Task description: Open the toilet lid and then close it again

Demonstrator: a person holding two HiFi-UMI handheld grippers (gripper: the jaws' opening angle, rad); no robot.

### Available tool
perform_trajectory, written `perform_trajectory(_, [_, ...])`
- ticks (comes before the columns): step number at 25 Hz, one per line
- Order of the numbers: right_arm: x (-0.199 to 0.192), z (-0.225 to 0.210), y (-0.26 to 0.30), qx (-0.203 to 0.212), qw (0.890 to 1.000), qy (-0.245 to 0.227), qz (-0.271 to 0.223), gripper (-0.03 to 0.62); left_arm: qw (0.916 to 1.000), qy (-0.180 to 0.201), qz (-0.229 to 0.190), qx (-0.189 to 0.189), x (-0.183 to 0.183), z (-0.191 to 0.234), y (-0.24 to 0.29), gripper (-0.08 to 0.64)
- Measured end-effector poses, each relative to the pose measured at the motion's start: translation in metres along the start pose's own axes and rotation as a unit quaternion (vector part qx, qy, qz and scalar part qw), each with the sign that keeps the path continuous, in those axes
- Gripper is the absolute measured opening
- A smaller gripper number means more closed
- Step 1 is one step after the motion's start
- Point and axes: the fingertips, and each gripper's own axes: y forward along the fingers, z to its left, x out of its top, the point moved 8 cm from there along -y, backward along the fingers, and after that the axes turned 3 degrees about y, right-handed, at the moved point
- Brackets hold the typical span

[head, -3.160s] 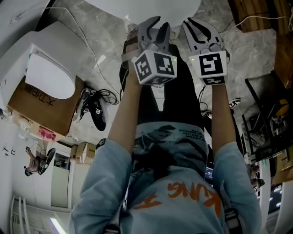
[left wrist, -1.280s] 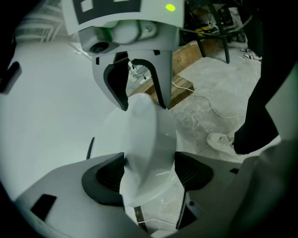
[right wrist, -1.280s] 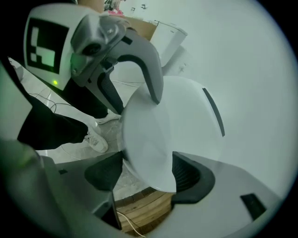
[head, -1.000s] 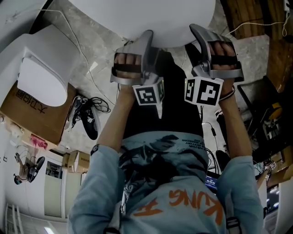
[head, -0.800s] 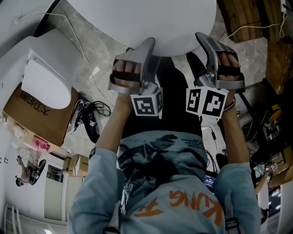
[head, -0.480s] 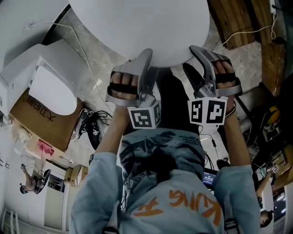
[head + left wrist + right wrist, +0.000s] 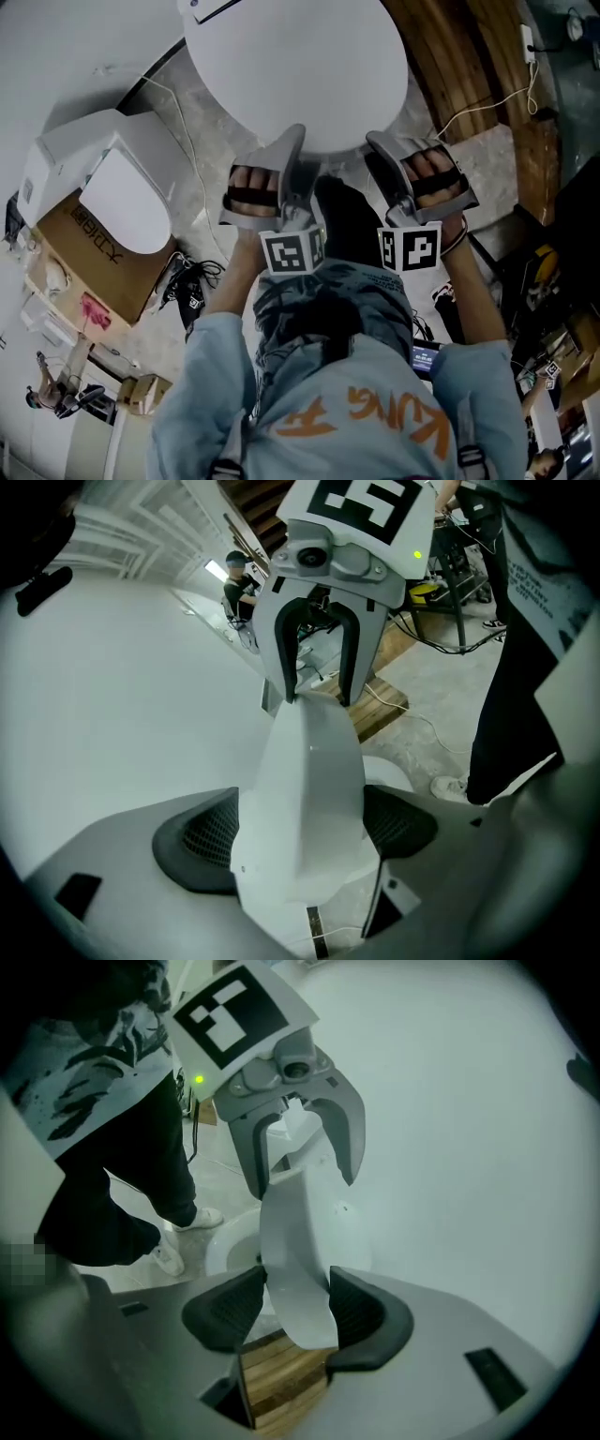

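At the toilet's front, the lid (image 7: 295, 75) stands tilted up off the bowl (image 7: 230, 1241), held by its rim. The left gripper (image 7: 298, 832), jaws just opened wide, touches it with both pads; the right gripper (image 7: 298, 1312), jaws just narrowed, clamps it.

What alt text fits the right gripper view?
The right gripper, whose jaws have just been closing, clamps the rim of a raised toilet lid between its dark pads. Farther along the rim the left gripper, its jaws just opened wider, holds it too; a person's dark trousers and the toilet bowl show behind.
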Motion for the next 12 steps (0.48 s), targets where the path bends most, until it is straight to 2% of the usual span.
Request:
perform_trajectory(5, [0.009,-0.032,-0.018,-0.02,1.0,-0.009,-0.014,0.252,0.9998,-0.01,0.003,0.018,0.006,0.033,-0.016,0.416])
perform_trajectory(12, [0.027,-0.081,-0.042,-0.069,0.997,-0.01,-0.025,0.215,0.9976,-0.036,-0.003,0.059,0.005,0.088,-0.042,0.414])
